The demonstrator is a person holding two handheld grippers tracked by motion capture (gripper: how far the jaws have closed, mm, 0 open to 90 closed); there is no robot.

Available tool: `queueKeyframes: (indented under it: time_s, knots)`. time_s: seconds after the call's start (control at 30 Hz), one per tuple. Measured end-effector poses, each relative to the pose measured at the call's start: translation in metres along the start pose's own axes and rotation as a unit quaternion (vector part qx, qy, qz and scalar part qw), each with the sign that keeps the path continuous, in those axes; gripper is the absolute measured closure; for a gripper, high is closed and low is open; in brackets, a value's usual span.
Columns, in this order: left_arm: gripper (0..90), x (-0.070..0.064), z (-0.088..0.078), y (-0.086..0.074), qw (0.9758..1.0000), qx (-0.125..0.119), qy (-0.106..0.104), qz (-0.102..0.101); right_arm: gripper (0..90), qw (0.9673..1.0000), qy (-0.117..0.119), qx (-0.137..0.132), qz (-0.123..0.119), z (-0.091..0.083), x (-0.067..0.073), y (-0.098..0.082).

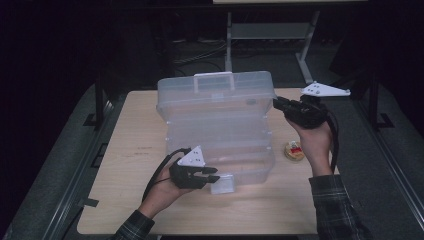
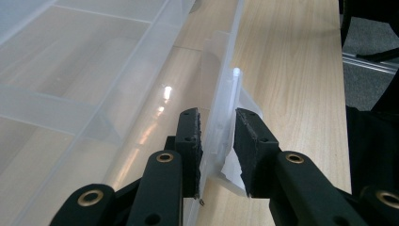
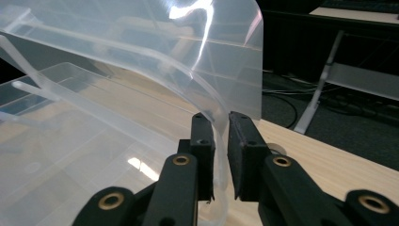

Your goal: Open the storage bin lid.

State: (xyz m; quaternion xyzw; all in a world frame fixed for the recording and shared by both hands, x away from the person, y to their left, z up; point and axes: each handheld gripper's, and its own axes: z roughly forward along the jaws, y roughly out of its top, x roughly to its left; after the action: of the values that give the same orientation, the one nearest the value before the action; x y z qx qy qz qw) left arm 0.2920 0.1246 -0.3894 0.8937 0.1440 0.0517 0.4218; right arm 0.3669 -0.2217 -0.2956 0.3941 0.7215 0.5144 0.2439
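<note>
Clear plastic compartment box [image 1: 220, 145] sits mid-worktop [image 1: 130, 150], its hinged clear lid [image 1: 215, 92] standing open. Left claw [image 2: 218, 141] clenched on the box's front latch tab [image 2: 225, 113]. Right claw [image 3: 221, 141] clenched on the lid's right edge, thin wall bowing between the jaws. Risks: lid flexes and pops free, or twists at the hinge from a one-sided grip. Small round snack [image 1: 294, 150] near the box could get knocked.
</note>
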Motion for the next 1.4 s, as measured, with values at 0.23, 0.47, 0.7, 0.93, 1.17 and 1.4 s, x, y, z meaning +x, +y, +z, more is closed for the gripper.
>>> queueKeyframes:
  time_s: [0.23,0.47,0.7,0.93,1.17,1.4]
  knots:
    - [71.6,0.001,0.0,0.0,1.0,0.0,0.002,0.006,88.4,0.9999,0.002,-0.009,0.01,0.006,-0.009,0.003]
    - [71.8,0.0,0.0,0.0,1.0,-0.001,0.001,0.007,74.0,0.9997,-0.018,-0.014,-0.011,0.018,-0.011,0.011]
    - [71.8,0.0,0.0,-0.001,0.9999,-0.001,0.004,0.014,84.9,0.9992,-0.035,-0.018,-0.002,0.051,-0.021,0.023]
    - [71.9,0.0,0.0,-0.001,0.9999,-0.005,0.003,0.011,86.5,0.9988,-0.048,-0.009,0.003,0.067,-0.029,0.03]
    - [72.1,0.0,0.0,-0.001,0.9999,-0.005,0.002,0.013,86.6,0.9988,-0.048,-0.002,0.01,0.075,-0.034,0.034]
    - [73.1,0.0,-0.002,0.0,0.9998,-0.001,-0.003,0.017,86.9,0.9985,-0.049,0.015,0.017,0.085,-0.039,0.04]
